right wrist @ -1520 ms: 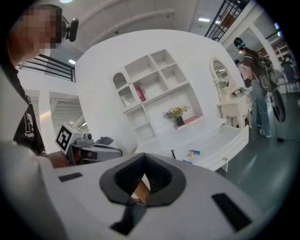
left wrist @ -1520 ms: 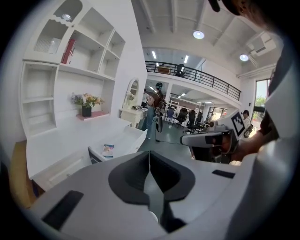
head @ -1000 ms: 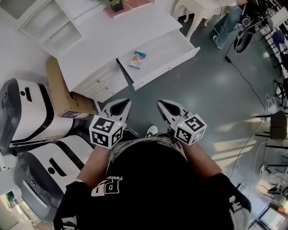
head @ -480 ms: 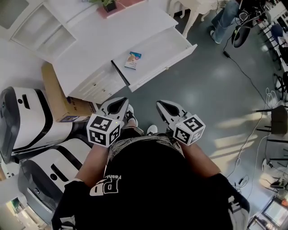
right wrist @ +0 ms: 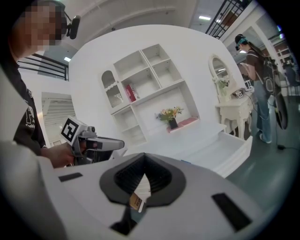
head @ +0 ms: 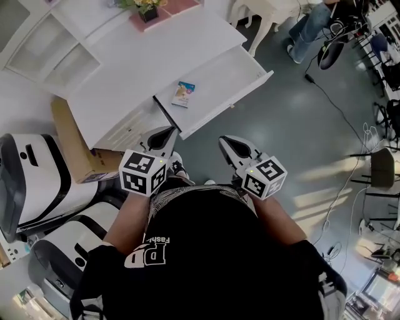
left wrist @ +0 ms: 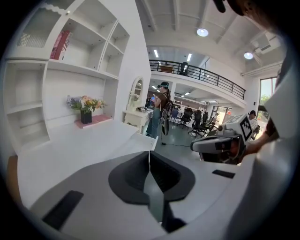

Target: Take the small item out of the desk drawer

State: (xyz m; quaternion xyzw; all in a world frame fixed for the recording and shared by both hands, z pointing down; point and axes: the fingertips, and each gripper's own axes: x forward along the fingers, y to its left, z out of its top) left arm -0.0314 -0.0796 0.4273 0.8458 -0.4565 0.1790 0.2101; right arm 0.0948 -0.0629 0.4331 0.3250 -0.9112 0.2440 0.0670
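The small item, a flat packet with a blue and pale print, lies in the open white drawer of the white desk. Both grippers hang over the grey floor in front of the drawer, well short of the item. My left gripper is shut and empty, its tip close to the drawer's left corner. My right gripper is shut as well, with nothing in it. In the left gripper view the left gripper has its jaws together and points over the desk top. The right gripper faces the open drawer.
A cardboard box and white-and-black machines stand left of the desk. A flower pot sits at the desk's back. A person in jeans stands by a white table at the far right. A cable runs over the floor.
The desk and drawer have come a little nearer to both grippers. Both grippers stay shut and side by side.
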